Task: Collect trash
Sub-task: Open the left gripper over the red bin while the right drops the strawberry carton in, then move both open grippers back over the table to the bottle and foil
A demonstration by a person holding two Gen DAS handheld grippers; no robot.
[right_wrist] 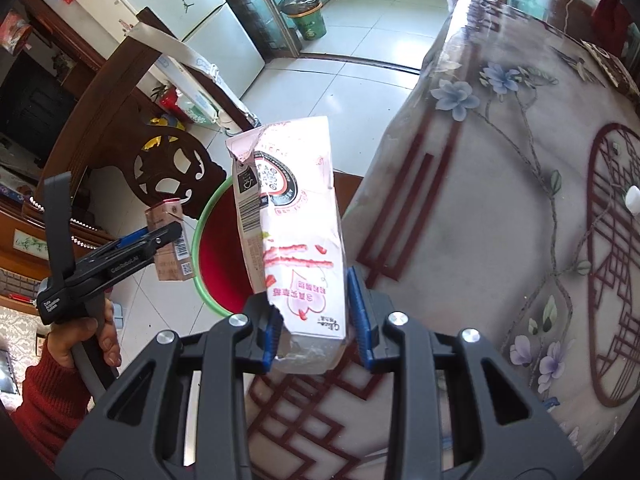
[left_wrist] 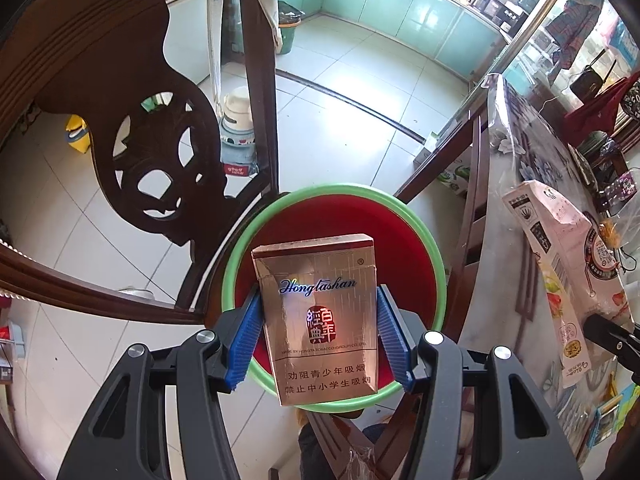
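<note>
My left gripper (left_wrist: pixel 318 332) is shut on a gold cigarette pack (left_wrist: pixel 318 316) and holds it upright above a red bin with a green rim (left_wrist: pixel 240 248). In the right wrist view the left gripper (right_wrist: pixel 168 236) and the cigarette pack (right_wrist: pixel 170 256) hang just left of the bin (right_wrist: pixel 200 240). My right gripper (right_wrist: pixel 314 324) is shut on a torn white and pink carton (right_wrist: pixel 292 216), held upright beside the table edge, right of the bin. The carton also shows in the left wrist view (left_wrist: pixel 560 240).
A dark carved wooden chair (left_wrist: pixel 132 128) stands left of the bin. A table with a flowered plastic cover (right_wrist: pixel 500 200) fills the right. A green waste bin (right_wrist: pixel 306 20) stands far off on the tiled floor near a fridge (right_wrist: pixel 192 12).
</note>
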